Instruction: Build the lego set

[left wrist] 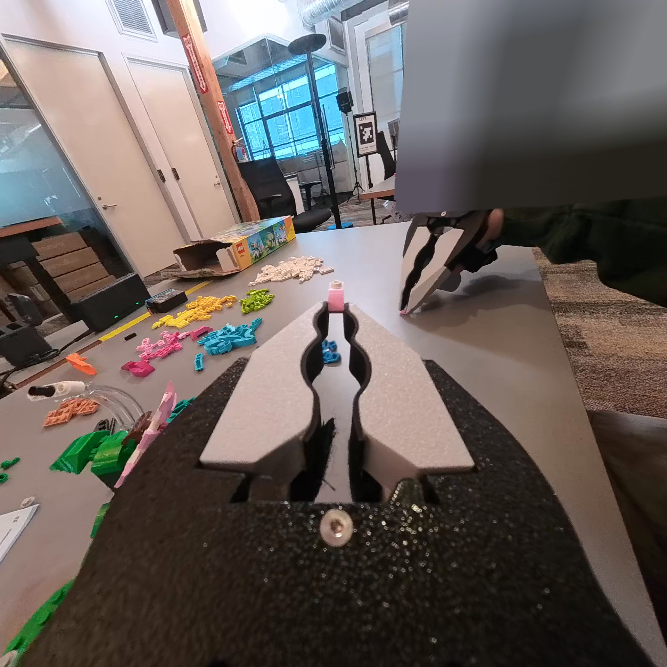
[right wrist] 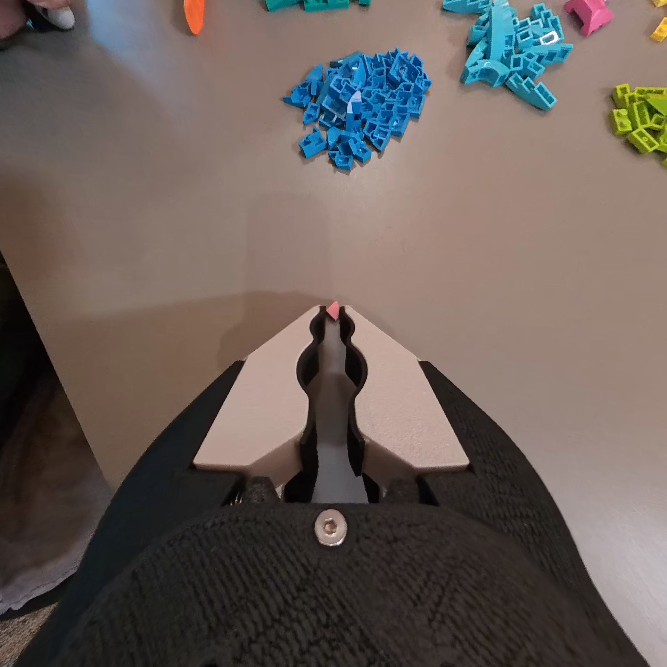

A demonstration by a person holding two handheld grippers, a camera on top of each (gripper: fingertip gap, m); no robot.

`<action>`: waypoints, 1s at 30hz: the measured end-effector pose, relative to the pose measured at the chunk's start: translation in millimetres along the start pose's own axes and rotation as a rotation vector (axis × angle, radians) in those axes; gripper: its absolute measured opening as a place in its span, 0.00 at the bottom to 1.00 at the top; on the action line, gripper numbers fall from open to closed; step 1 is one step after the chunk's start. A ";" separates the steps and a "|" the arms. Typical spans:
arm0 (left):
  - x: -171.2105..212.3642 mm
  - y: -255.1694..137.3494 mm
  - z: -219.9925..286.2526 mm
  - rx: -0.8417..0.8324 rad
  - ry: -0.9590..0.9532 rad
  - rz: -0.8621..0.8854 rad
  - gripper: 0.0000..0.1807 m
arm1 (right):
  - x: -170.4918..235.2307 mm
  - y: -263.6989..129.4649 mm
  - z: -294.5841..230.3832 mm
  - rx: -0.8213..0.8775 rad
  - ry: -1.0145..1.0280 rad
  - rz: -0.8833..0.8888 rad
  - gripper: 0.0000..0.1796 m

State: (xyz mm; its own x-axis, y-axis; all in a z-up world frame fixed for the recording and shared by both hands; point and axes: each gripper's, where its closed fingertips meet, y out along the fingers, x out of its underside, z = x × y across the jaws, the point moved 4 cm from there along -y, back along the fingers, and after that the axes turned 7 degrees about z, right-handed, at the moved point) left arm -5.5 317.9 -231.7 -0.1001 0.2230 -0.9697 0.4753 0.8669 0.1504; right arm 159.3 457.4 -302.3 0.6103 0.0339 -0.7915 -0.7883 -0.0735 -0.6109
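Note:
My left gripper (left wrist: 336, 306) is shut on a small pink brick (left wrist: 336, 299) with a pale round stud piece on top, held above the grey table (left wrist: 361, 252). My right gripper (right wrist: 332, 309) is shut on a tiny pink piece (right wrist: 333, 310) with its tips down at the table; it also shows in the left wrist view (left wrist: 406, 309), tips touching the table at the right. A partly built green and pink model (left wrist: 119, 447) stands at the left beside my left gripper.
Sorted piles lie on the table: blue (right wrist: 361, 108), turquoise (right wrist: 512, 61), lime (right wrist: 642, 119), yellow (left wrist: 195, 310), pink (left wrist: 158, 346), white (left wrist: 292, 270), orange-tan (left wrist: 70, 411). An open set box (left wrist: 234, 249) lies at the back. The table's right edge (left wrist: 563, 361) drops to carpet. The grippers' ends are close to 20 centimeters from one another.

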 end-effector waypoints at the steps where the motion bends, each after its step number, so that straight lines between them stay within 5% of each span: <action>1: 0.3 -0.3 -1.6 -0.016 0.000 -0.004 0.03 | -1.8 0.4 -0.4 0.005 -0.008 0.000 0.03; 10: -8.3 -17.5 -34.2 -0.307 0.052 0.029 0.03 | -130.7 17.6 -14.4 0.118 -0.123 0.261 0.03; 16: -3.3 -26.8 -55.9 -0.406 0.055 0.021 0.03 | -210.5 67.2 -35.6 -0.048 -0.248 0.404 0.03; 24: -0.5 -25.2 -55.7 -0.401 0.068 0.001 0.03 | -194.1 94.3 -53.1 -0.305 -0.200 0.516 0.03; 30: 5.6 -17.4 -47.9 -0.329 0.072 -0.045 0.03 | -186.1 89.1 -57.7 -0.295 -0.293 0.499 0.03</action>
State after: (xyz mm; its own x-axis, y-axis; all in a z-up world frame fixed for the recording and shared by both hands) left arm -56.2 325.5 -230.6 -0.1815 0.2018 -0.9625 0.1623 0.9714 0.1731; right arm -20.0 387.0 -208.4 0.0964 0.1927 -0.9765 -0.8912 -0.4202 -0.1709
